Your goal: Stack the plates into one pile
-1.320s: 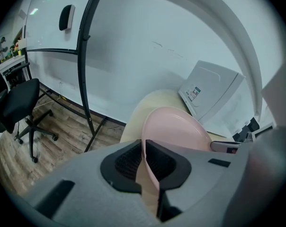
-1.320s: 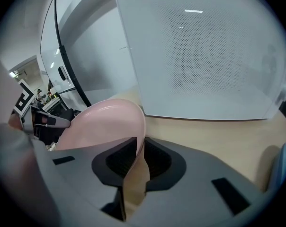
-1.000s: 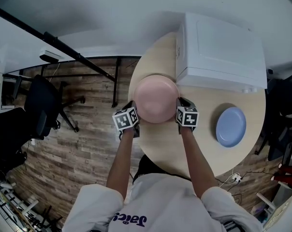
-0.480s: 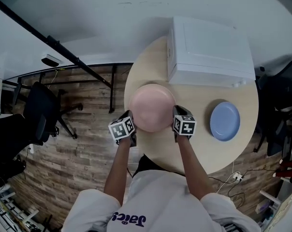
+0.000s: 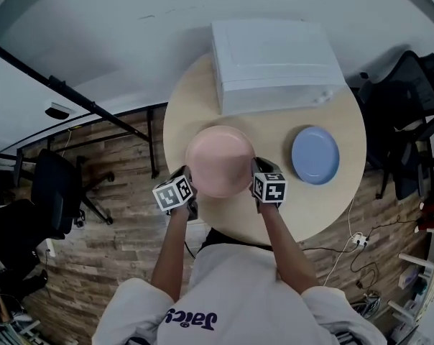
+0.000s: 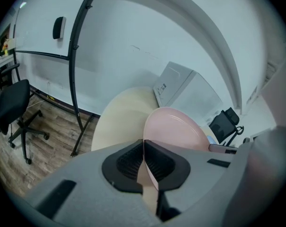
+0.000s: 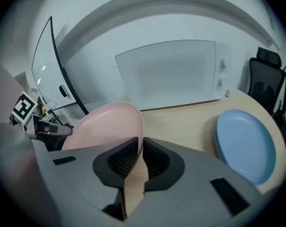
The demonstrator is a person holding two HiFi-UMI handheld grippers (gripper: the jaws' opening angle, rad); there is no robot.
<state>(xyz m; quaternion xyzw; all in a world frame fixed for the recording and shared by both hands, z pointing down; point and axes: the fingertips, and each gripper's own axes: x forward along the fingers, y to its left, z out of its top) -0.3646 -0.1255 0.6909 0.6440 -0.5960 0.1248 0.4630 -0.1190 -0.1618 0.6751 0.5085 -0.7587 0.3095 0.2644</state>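
Note:
A pink plate (image 5: 219,161) hangs above the near left part of the round table (image 5: 202,95), held by both grippers. My left gripper (image 5: 188,185) is shut on its left rim, the right gripper (image 5: 254,176) on its right rim. In the left gripper view the pink plate (image 6: 176,131) runs edge-on into the closed black pads (image 6: 131,162). The right gripper view shows the plate's (image 7: 105,124) rim pinched between its pads (image 7: 155,162). A blue plate (image 5: 315,154) lies flat on the table to the right, also the blue plate (image 7: 245,145) in the right gripper view.
A white microwave-like box (image 5: 274,63) stands at the table's back. A black office chair (image 5: 48,192) is on the wood floor at left; another chair (image 5: 411,92) stands right of the table. A black rail (image 5: 80,99) slants across the floor at left.
Both grippers have carried the pink plate up off the table's left part and nearer to me. The blue plate has not moved on the table.

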